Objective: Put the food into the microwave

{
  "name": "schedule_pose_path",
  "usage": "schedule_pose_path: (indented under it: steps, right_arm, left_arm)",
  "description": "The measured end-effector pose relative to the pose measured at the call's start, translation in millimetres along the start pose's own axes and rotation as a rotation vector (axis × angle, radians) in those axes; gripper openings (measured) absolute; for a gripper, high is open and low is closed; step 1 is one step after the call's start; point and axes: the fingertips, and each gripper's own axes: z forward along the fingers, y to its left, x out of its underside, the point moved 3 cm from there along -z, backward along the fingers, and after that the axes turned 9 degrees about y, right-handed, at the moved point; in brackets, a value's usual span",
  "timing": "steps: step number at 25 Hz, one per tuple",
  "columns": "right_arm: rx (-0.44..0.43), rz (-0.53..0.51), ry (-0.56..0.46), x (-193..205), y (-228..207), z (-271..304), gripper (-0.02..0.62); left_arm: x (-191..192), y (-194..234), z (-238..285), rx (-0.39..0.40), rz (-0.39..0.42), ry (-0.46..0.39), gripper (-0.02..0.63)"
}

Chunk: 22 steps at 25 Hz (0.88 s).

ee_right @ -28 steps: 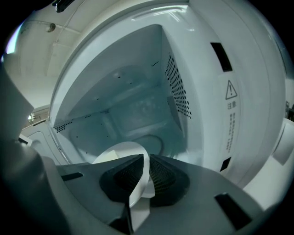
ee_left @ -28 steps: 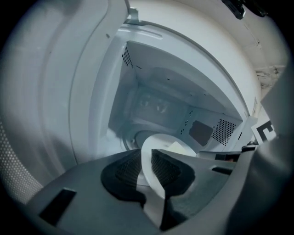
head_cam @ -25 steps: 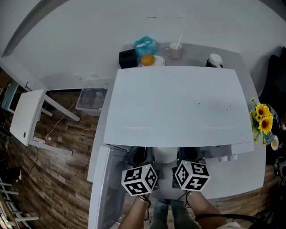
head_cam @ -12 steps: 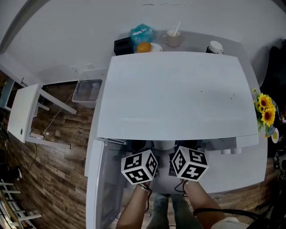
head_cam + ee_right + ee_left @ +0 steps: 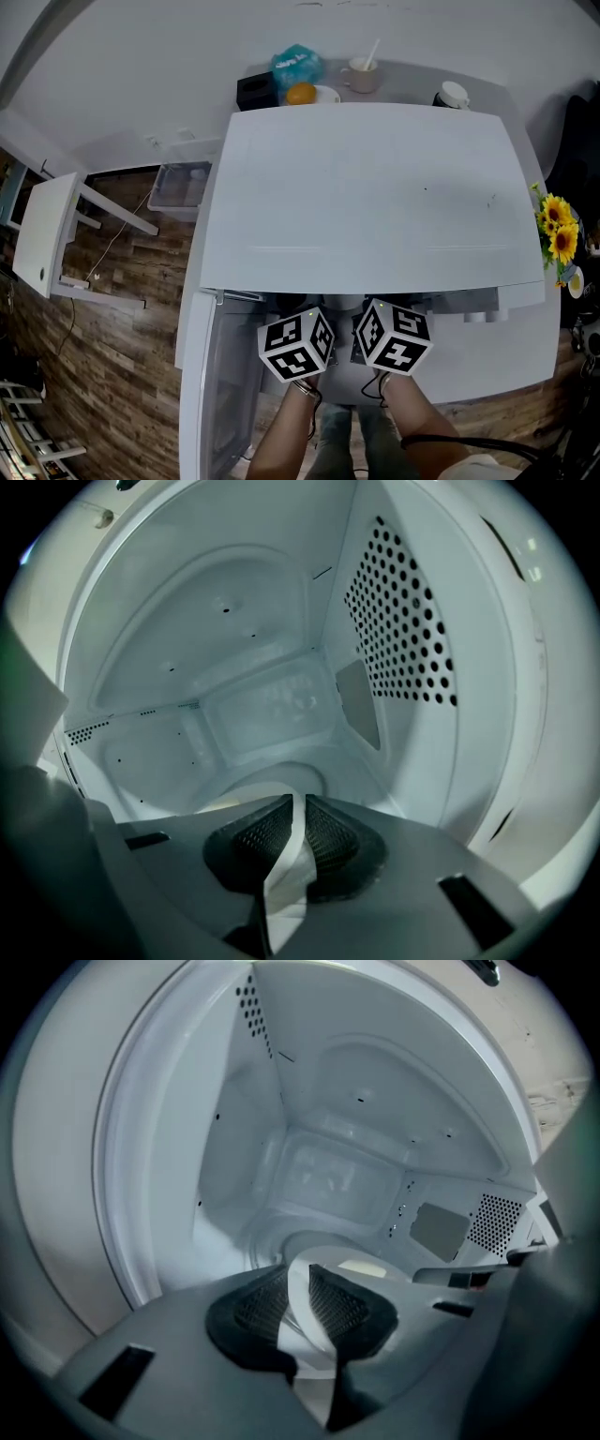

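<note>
Two claws: left gripper [image 5: 299, 1299] and right gripper [image 5: 297, 827], jaws nearly closed, each pinching rim of round white plate [image 5: 314, 1258]. On plate: pale yellow food [image 5: 361, 1267], inside cavity of white box-shaped microwave [image 5: 366, 187]. Risk: uneven release tilts plate, food slides off; thin rim could slip from pinch.
</note>
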Motion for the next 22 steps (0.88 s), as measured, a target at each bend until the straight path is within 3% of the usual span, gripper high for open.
schedule_pose_path:
  steps: [10,22]
  right_arm:
    - [-0.009,0.018,-0.025,0,-5,-5,0.052]
    - [-0.064,-0.046,-0.002,12,3,-35,0.048]
  left_arm:
    - [1,0,-3,-0.019,-0.008,-0.023,0.071]
    - [10,-7,-36,-0.012,-0.028,-0.026,0.071]
